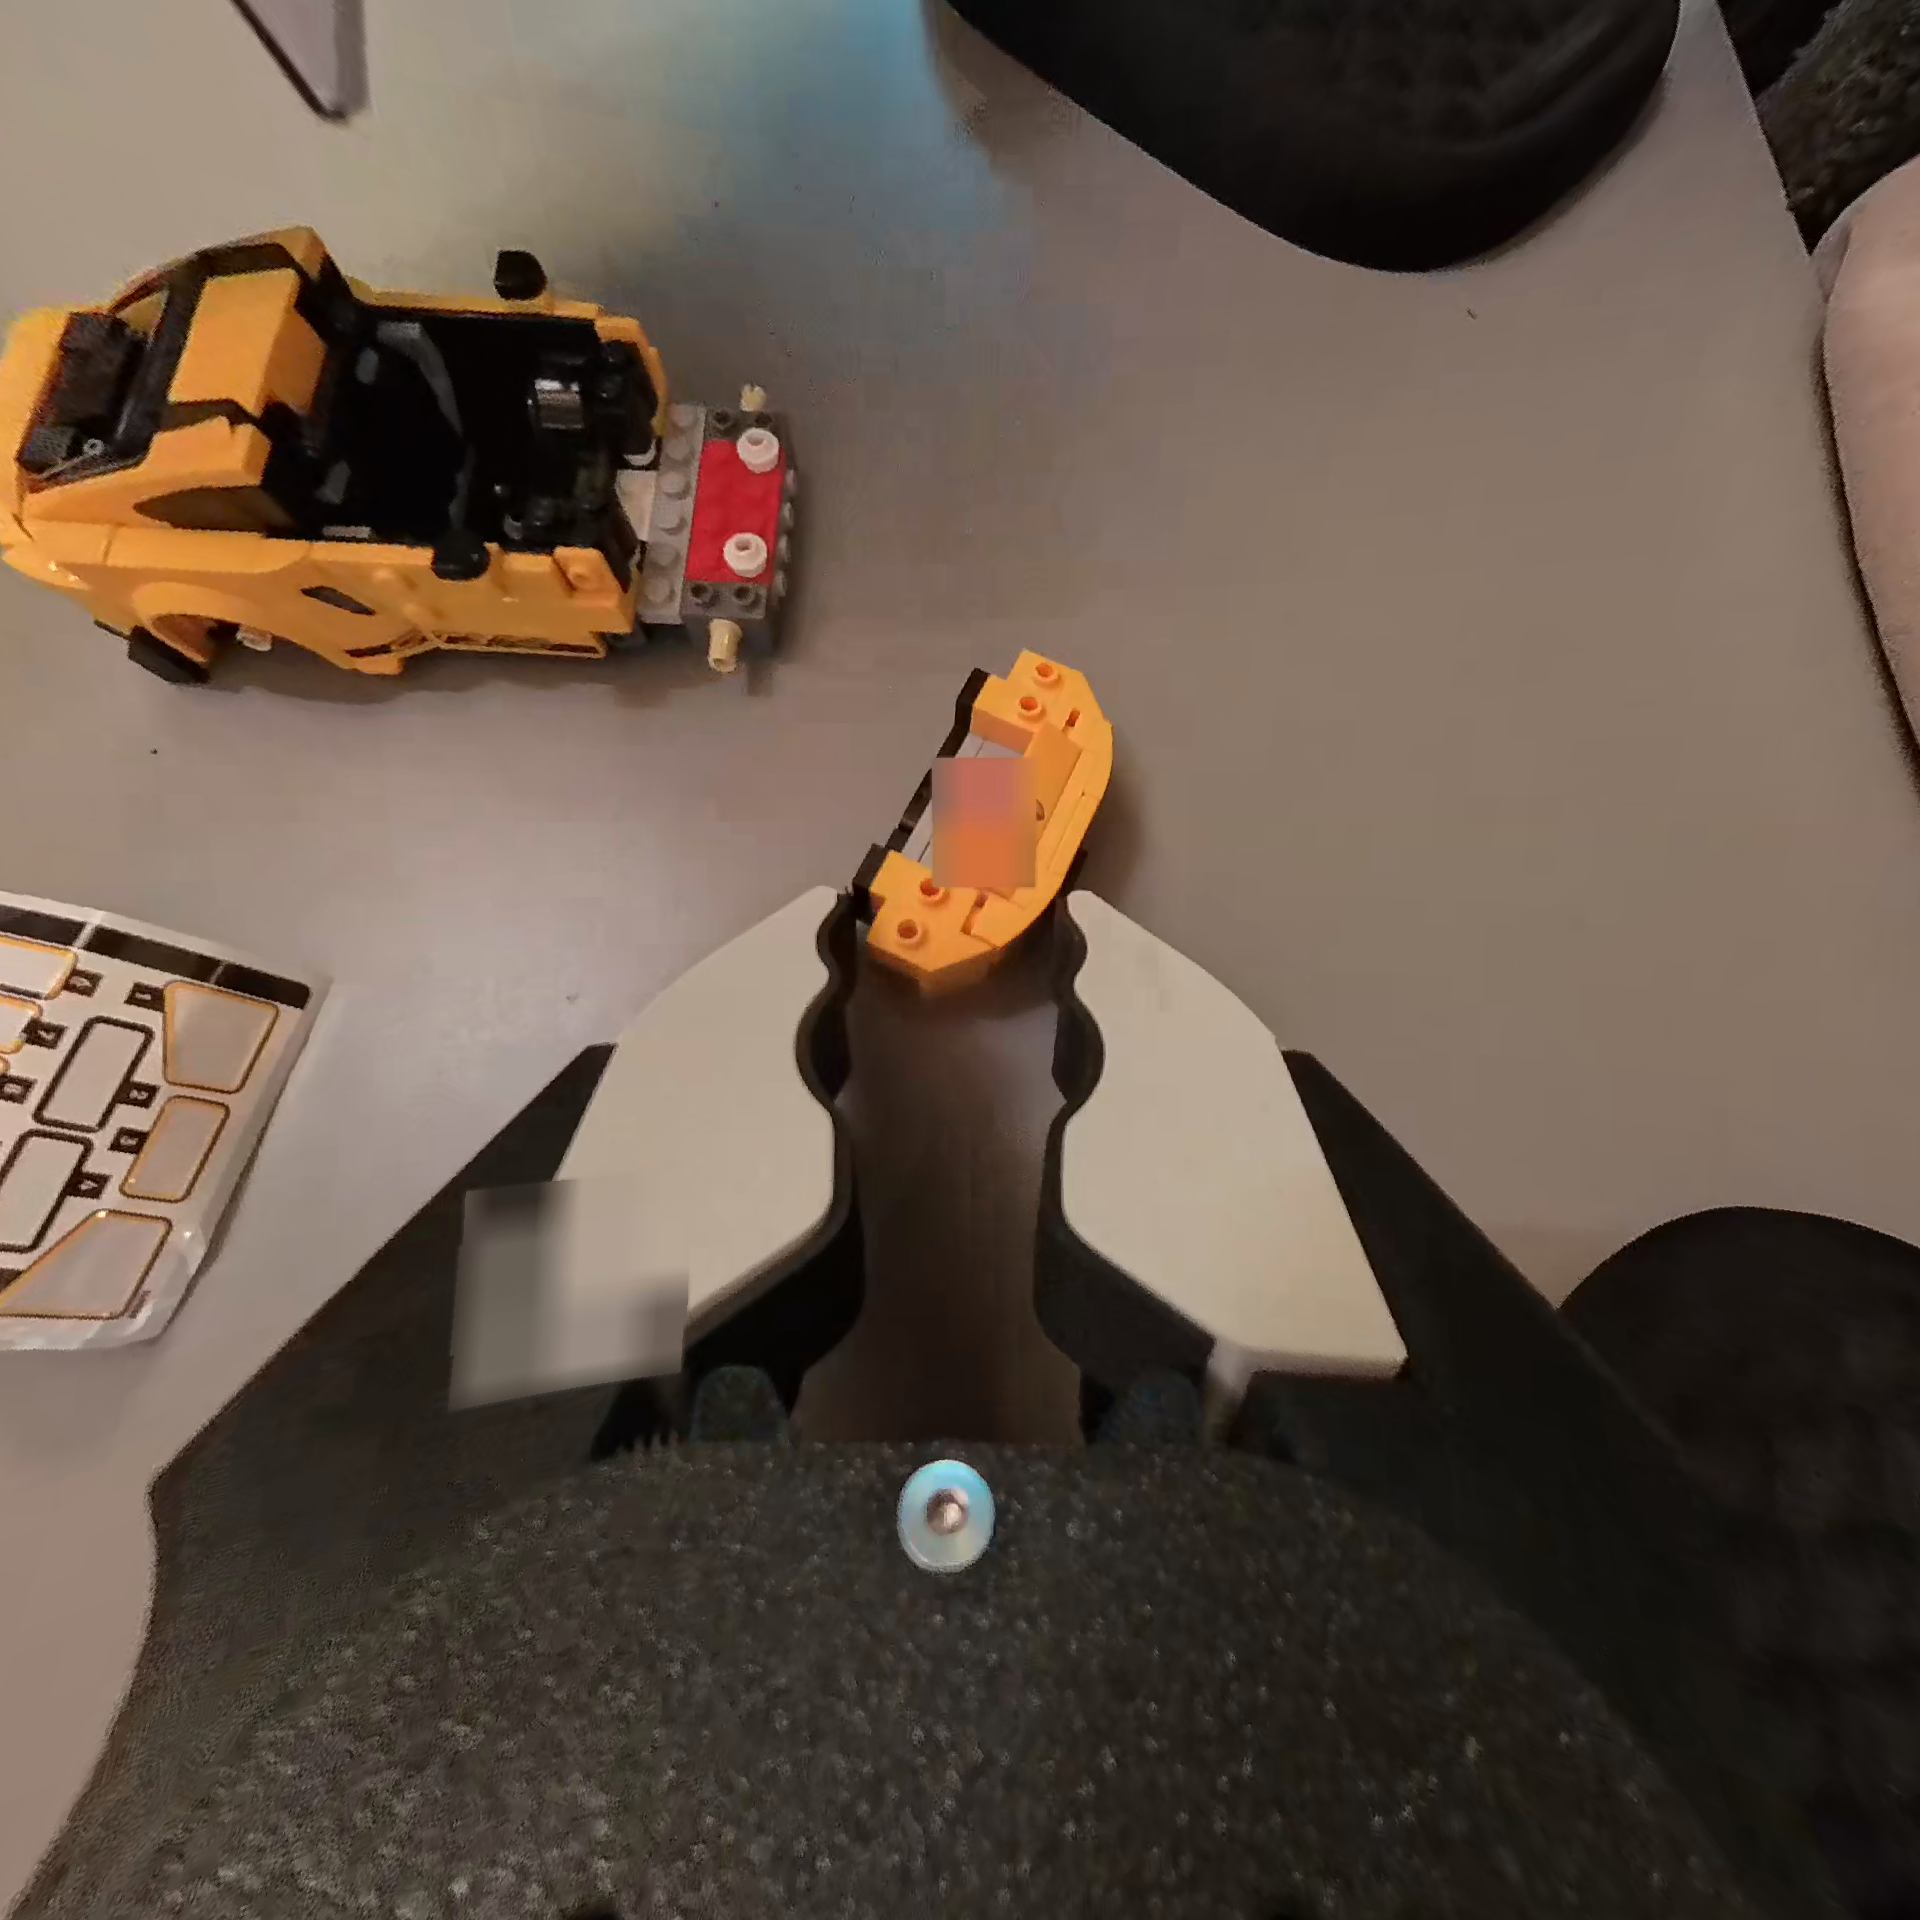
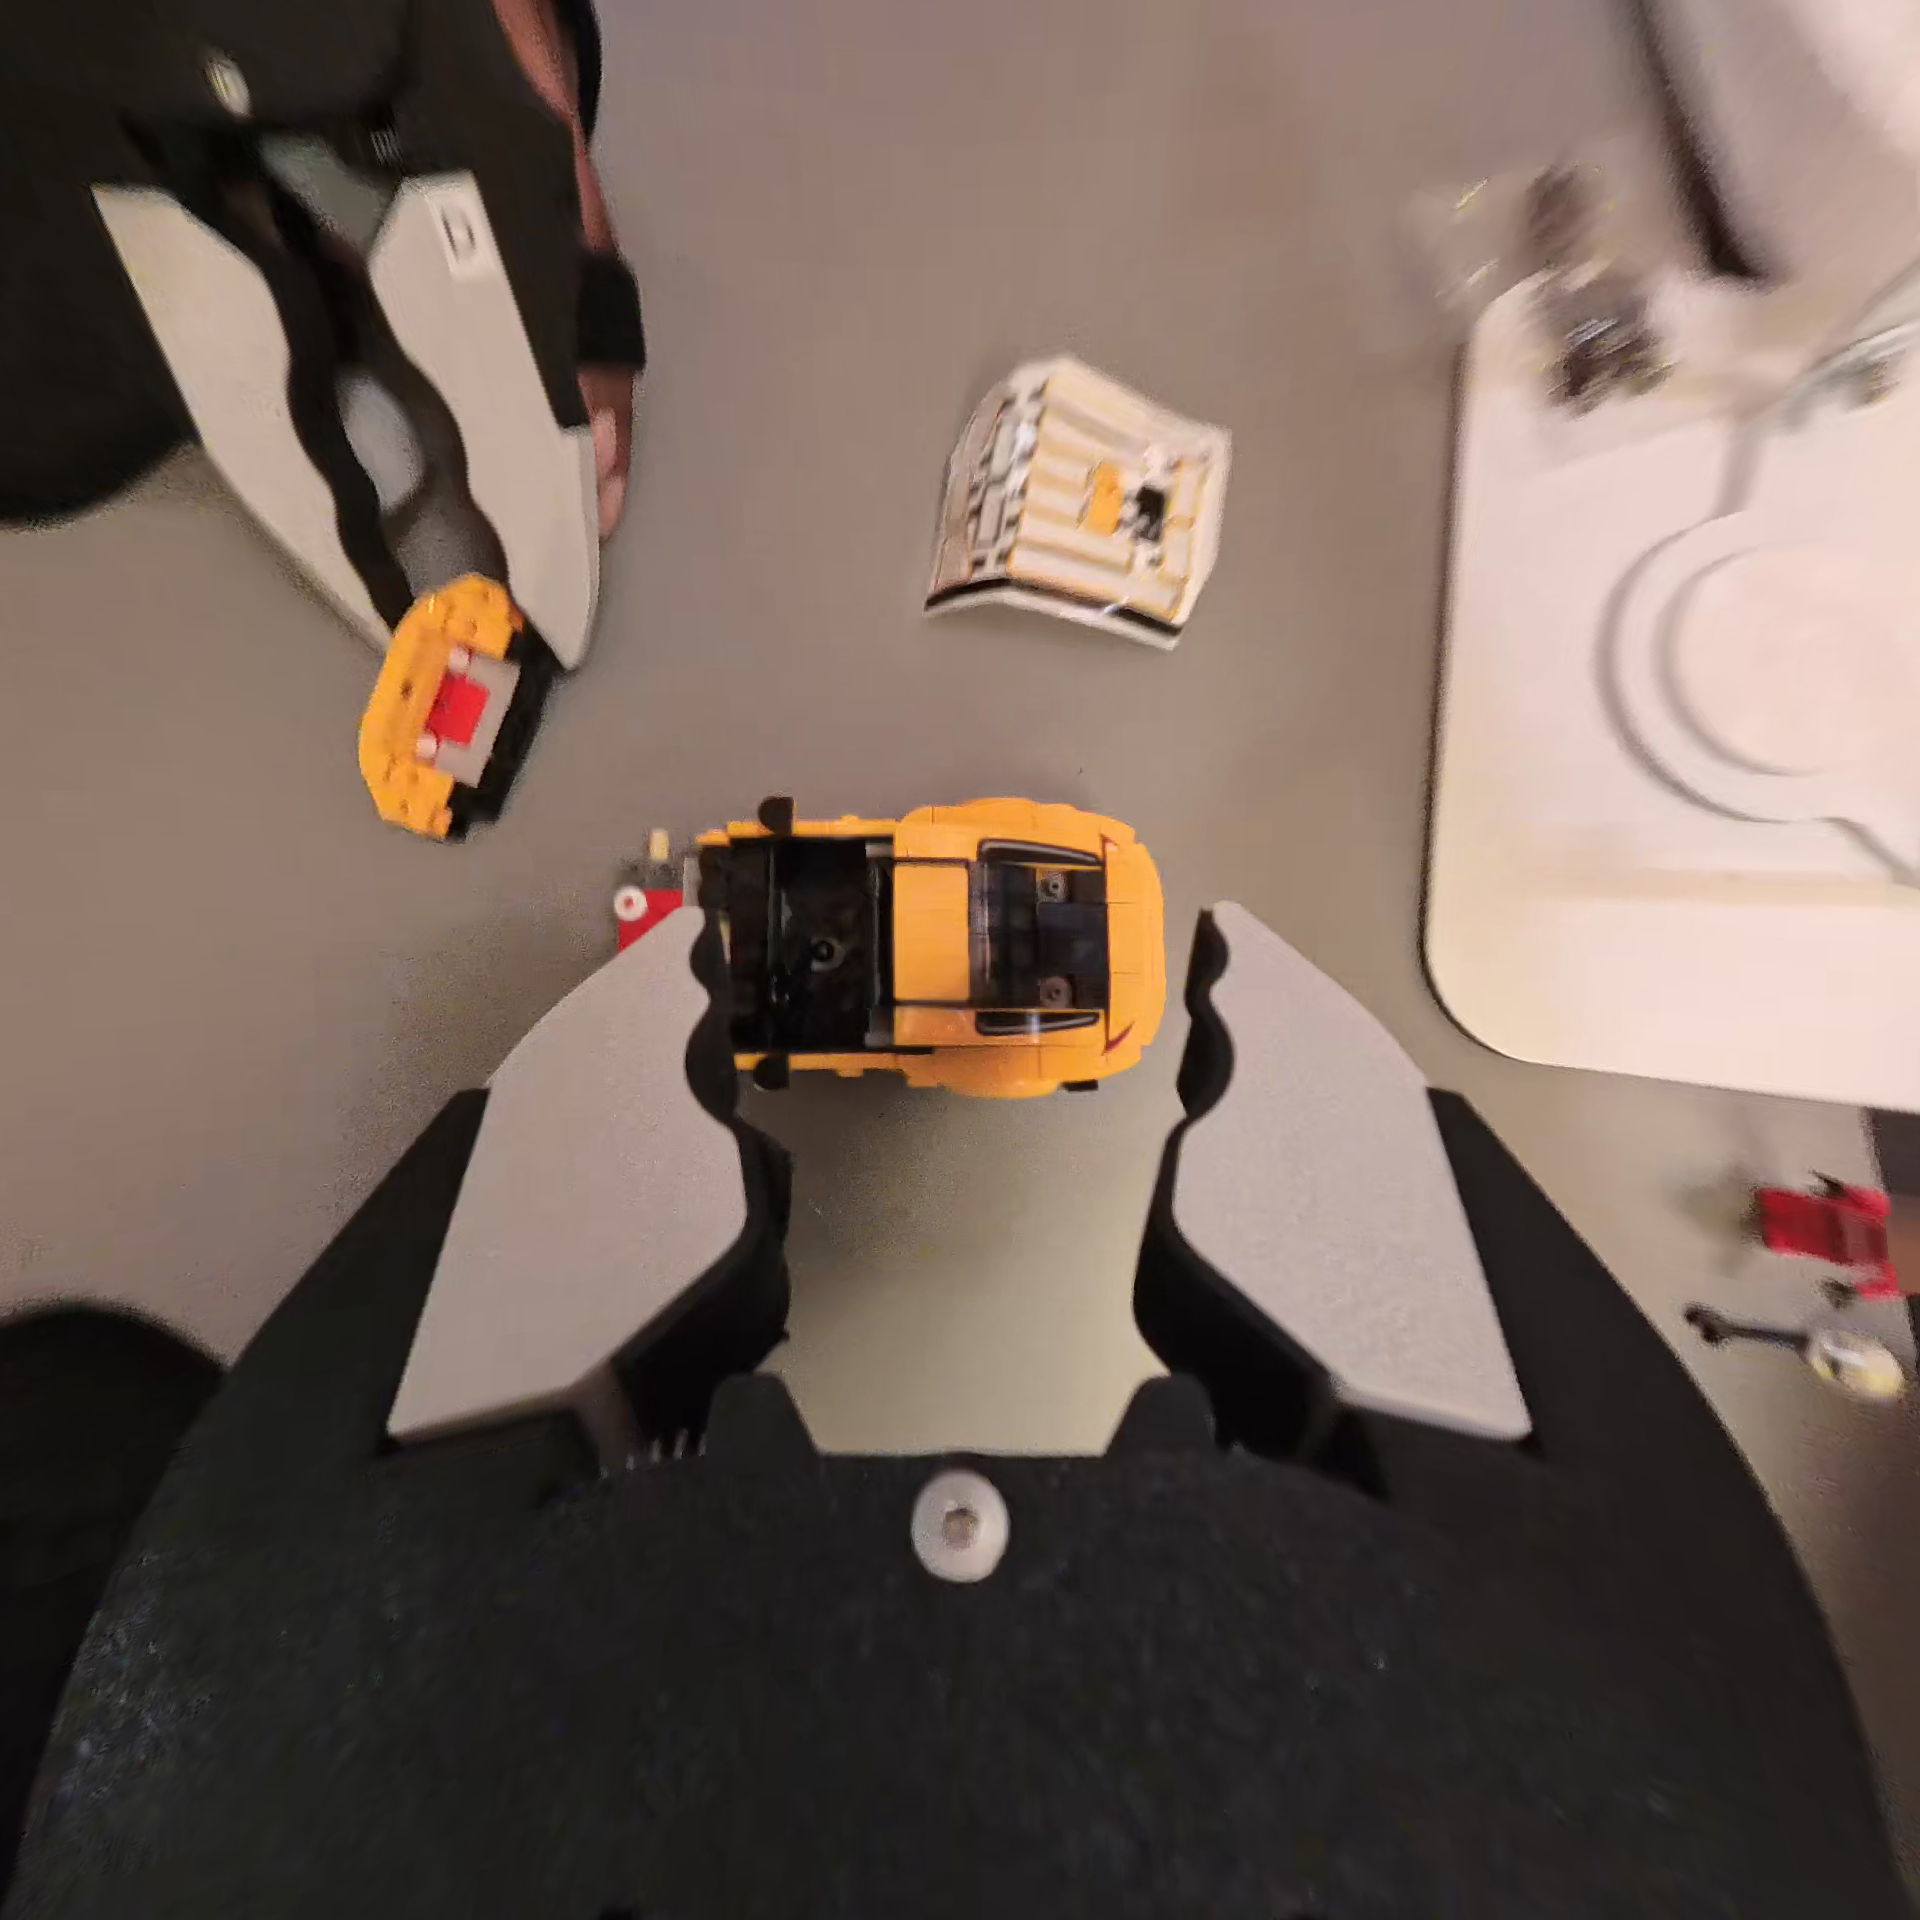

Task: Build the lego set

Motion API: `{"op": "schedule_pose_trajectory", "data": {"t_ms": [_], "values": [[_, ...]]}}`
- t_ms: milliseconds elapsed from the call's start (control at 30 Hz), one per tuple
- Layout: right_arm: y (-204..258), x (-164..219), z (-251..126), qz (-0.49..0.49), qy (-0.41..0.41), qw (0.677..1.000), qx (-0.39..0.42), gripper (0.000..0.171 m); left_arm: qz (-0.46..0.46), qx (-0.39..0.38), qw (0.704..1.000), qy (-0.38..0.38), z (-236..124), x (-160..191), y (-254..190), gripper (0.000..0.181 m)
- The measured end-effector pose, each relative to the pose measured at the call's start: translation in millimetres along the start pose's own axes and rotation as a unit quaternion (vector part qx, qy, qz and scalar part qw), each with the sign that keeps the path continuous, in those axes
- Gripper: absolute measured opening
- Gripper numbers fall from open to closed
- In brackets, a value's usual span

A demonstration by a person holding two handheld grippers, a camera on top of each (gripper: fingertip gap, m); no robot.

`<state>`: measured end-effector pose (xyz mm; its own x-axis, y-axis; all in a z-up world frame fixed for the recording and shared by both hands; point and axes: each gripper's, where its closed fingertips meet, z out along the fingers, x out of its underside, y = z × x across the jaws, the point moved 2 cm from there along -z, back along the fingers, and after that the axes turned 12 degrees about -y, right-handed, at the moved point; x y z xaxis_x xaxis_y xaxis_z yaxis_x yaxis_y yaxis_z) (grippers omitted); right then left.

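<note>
A yellow and black lego car body (image 1: pixel 312 457) lies on the grey table (image 1: pixel 1351 623), with a red plate (image 1: pixel 732 509) bare at its front end. My left gripper (image 1: pixel 951 914) is shut on the near end of a curved yellow bumper assembly (image 1: pixel 997 821), to the right of the car's front. In the right wrist view the left gripper (image 2: pixel 468 613) and the bumper assembly (image 2: pixel 442 707) show at upper left. My right gripper (image 2: pixel 951 935) is open and empty above the car (image 2: pixel 935 945), one finger to each side of it.
A sticker sheet (image 1: pixel 125 1122) lies left of my left gripper; it also shows in the right wrist view (image 2: pixel 1081 499). A white tray (image 2: pixel 1662 779) holds blurred parts at right. A red lego part (image 2: pixel 1829 1236) and a small dark tool (image 2: pixel 1766 1335) lie below it. The red plate (image 1: pixel 732 509) lies around 7 cm away from my right fingertips.
</note>
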<state>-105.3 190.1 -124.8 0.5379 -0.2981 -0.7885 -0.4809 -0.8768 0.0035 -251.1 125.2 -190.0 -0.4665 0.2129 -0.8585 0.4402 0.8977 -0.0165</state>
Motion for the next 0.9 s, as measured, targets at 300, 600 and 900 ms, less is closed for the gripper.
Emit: {"op": "schedule_pose_trajectory", "data": {"t_ms": [300,600,900], "values": [[40,25,-19,0.038,-0.158,0.975,0.154,0.076,0.005,0.014,1.000,-0.018,-1,-6,-4,0.040],[32,22,-24,0.071,-0.271,0.941,0.191,0.067,0.009,0.014,1.000,-0.019,-3,-5,-5,0.045],[29,25,-23,0.075,-0.271,0.940,0.196,0.065,0.012,0.000,1.000,0.005,4,3,0,0.035]]}}
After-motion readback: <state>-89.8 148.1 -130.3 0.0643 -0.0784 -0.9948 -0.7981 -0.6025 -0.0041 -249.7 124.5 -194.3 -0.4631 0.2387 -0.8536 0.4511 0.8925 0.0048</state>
